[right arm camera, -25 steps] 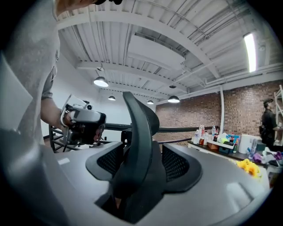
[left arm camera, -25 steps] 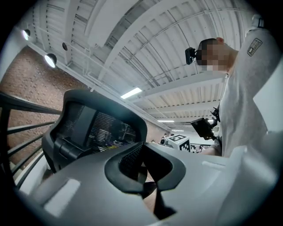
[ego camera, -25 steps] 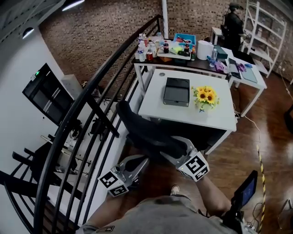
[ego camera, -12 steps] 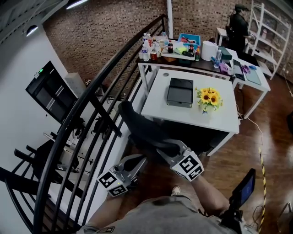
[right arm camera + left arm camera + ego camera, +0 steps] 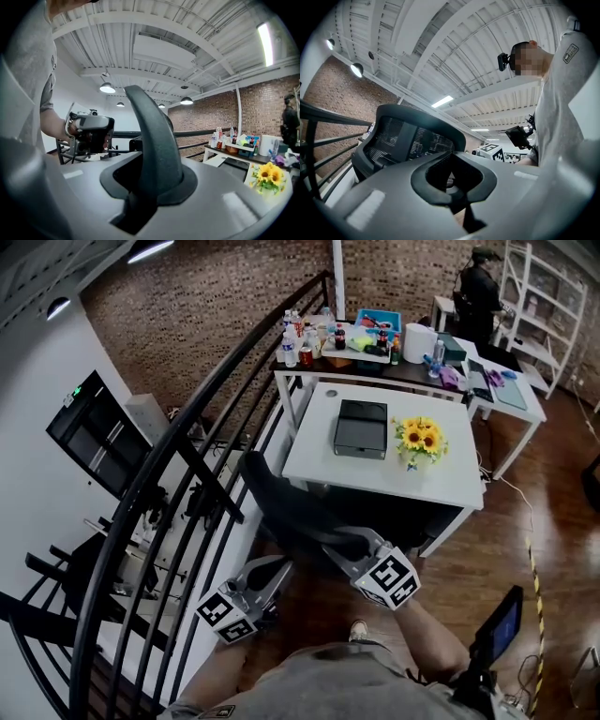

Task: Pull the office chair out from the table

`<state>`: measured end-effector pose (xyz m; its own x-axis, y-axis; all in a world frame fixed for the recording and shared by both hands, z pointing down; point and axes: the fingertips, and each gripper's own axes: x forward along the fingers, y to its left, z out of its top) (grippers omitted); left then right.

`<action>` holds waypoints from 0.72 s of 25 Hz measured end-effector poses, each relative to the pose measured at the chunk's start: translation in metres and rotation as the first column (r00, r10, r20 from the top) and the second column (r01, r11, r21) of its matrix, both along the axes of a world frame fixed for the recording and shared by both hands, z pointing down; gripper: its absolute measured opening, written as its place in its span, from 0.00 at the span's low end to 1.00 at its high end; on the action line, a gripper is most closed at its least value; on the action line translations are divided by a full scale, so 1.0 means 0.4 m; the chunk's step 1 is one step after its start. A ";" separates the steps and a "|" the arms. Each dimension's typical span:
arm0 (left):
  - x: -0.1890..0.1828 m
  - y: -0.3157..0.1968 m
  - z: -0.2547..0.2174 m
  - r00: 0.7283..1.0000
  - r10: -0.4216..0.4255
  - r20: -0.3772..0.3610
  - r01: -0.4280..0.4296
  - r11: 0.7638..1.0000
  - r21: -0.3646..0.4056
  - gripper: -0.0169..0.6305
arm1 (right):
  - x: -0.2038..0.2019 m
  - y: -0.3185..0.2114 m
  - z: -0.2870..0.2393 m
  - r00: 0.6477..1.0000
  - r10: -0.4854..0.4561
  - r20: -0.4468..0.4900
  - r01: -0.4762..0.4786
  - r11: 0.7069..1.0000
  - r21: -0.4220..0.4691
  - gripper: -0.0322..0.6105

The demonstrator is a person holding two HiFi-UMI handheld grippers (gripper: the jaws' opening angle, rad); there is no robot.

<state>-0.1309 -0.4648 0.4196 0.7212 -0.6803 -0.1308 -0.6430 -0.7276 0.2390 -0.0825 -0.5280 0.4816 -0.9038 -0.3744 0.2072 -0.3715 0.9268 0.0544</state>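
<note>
My right gripper (image 5: 342, 554) has the top side edge of the office chair (image 5: 286, 507) between its jaws. The jaws have just been closing, and I think the pads now press on the chair's black back, though the view there is dark. My left gripper (image 5: 279, 570) is squeezed all the way closed with nothing in it. It sits low, just beside the chair's back, on the side by the black railing (image 5: 178, 456). The chair is pushed in at the near edge of the white desk (image 5: 375, 474), close to its near left corner. On the desk are a dark box (image 5: 361, 427) and some sunflowers (image 5: 420, 439).
</note>
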 end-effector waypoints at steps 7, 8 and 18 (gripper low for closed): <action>0.014 -0.011 0.005 0.999 0.031 -0.009 -0.031 1.000 -0.003 0.03 | 0.081 0.032 0.001 0.999 -0.050 -0.008 0.050 0.999 -0.019 0.20; 0.018 -0.012 0.006 0.999 0.037 -0.008 -0.037 0.999 -0.004 0.03 | 0.095 0.038 0.001 0.998 -0.062 -0.009 0.062 0.998 -0.020 0.20; 0.023 -0.026 0.005 0.999 0.050 -0.002 -0.050 0.999 -0.015 0.03 | 0.259 0.085 -0.016 0.978 -0.210 -0.011 0.210 0.977 -0.042 0.19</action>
